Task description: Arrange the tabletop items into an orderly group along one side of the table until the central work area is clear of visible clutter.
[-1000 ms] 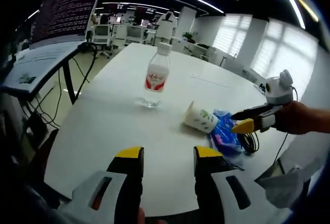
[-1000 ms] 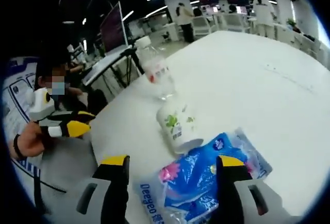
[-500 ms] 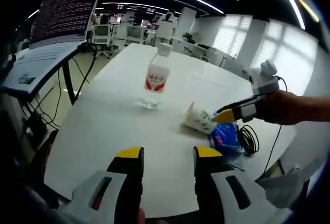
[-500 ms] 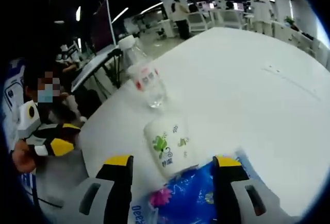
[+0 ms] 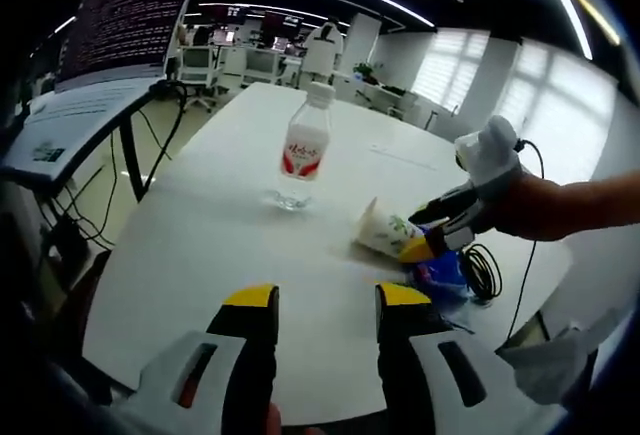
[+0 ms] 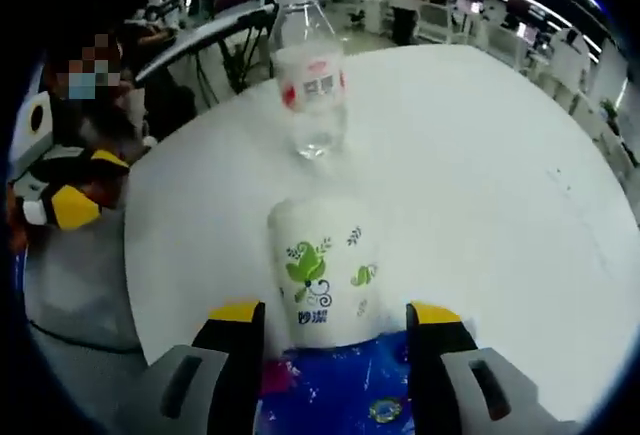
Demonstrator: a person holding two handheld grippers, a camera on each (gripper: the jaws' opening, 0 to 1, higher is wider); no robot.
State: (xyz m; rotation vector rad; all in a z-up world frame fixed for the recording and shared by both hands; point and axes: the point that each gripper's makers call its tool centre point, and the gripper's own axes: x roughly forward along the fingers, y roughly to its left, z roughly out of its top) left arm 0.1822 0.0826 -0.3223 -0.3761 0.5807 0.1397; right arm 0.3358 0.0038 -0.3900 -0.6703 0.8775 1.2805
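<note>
A clear water bottle (image 5: 303,150) with a red label stands upright on the round white table (image 5: 200,245). A white paper cup (image 5: 385,229) with green leaf print lies on its side beside a blue plastic packet (image 5: 441,271). My right gripper (image 5: 422,233) reaches in from the right, at the cup. In the right gripper view the right gripper (image 6: 335,315) is open, its jaws either side of the cup (image 6: 322,270), above the packet (image 6: 340,395). The bottle (image 6: 310,85) stands beyond. My left gripper (image 5: 327,300) hangs open over the near table edge, with nothing between its jaws.
A coiled black cable (image 5: 485,273) lies at the table's right edge. A large monitor (image 5: 130,15) on a stand, with trailing cables, is to the left. The left gripper (image 6: 60,190) and a seated person appear past the table edge. Office desks stand behind.
The right gripper has moved forward over the blue packet to the cup, whose near end now lies between its jaws. The left gripper, bottle and cup have stayed put.
</note>
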